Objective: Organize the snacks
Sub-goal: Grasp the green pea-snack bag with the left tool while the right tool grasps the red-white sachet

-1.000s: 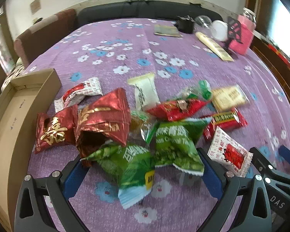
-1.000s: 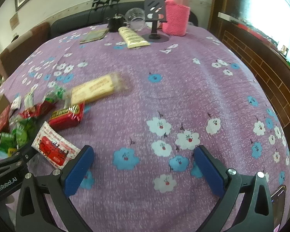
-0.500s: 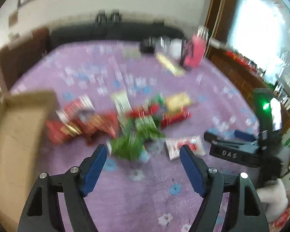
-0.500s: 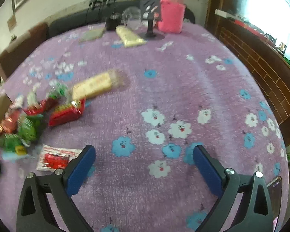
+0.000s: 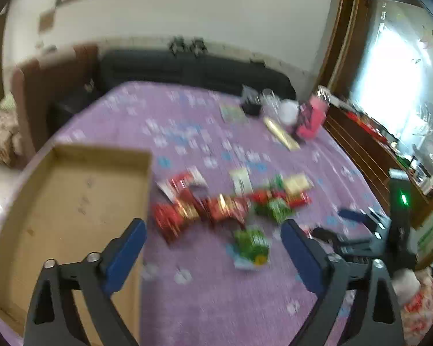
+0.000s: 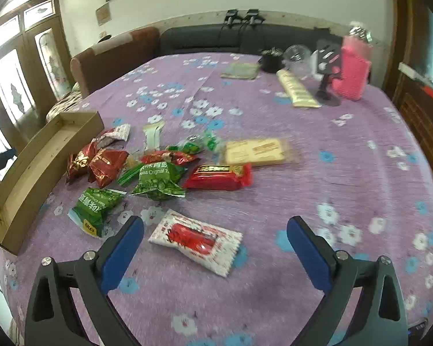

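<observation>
Nearest the right claw [image 6: 215,232], spread wide and empty, a white-and-red packet [image 6: 196,240] lies flat on the purple flowered desk [image 6: 332,173], long axis slanting down to the right; its print is unreadable. Beyond, a green bag [image 6: 158,180] reads "Original". Left of the pile sits a cardboard tray [image 6: 29,173]. Left claw [image 5: 213,232] is opening, nothing between; that view is blurred.

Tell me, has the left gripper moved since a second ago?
Yes. The left gripper, jaws opening with nothing between them, has pulled back and up from the snack pile: the shallow cardboard box now shows far more of its floor.
</observation>
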`<control>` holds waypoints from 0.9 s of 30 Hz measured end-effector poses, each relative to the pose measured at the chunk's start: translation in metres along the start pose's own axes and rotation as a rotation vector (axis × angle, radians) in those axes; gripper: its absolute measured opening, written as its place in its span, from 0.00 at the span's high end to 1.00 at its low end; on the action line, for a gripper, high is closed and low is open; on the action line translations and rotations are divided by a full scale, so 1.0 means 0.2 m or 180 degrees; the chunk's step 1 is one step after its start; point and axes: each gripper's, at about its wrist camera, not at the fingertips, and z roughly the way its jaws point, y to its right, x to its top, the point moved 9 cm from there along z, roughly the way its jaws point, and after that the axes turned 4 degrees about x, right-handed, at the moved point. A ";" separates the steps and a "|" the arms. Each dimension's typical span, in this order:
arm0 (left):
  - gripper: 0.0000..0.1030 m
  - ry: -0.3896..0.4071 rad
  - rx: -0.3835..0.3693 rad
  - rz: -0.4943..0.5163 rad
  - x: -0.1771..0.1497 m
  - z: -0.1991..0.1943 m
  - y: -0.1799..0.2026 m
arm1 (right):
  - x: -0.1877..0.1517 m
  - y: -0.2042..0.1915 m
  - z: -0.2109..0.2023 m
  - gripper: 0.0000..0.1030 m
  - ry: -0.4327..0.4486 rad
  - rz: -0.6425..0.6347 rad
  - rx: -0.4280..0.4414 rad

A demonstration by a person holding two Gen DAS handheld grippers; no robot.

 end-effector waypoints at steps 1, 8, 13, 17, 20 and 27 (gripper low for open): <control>0.11 -0.0073 -0.0019 0.0006 -0.03 0.03 0.01 | 0.00 0.00 0.03 0.08 -0.0058 0.0016 0.0096; 0.17 -0.0308 -0.0238 0.0150 -0.12 0.16 0.16 | -0.13 -0.10 0.07 0.34 -0.0424 -0.0201 0.0239; 0.22 -0.0390 -0.0303 0.0393 -0.15 0.22 0.28 | -0.17 -0.14 0.04 0.53 -0.0484 -0.0367 0.0235; 0.22 -0.0404 -0.0215 0.0590 -0.14 0.29 0.34 | -0.12 -0.15 0.02 0.52 -0.0349 -0.0421 0.0288; 0.28 -0.0468 -0.0175 0.0703 -0.15 0.36 0.35 | -0.09 -0.15 0.03 0.49 -0.0314 -0.0474 0.0261; 0.63 -0.0607 -0.0264 0.0740 -0.19 0.43 0.35 | -0.07 -0.21 0.10 0.49 -0.0338 -0.0573 0.0488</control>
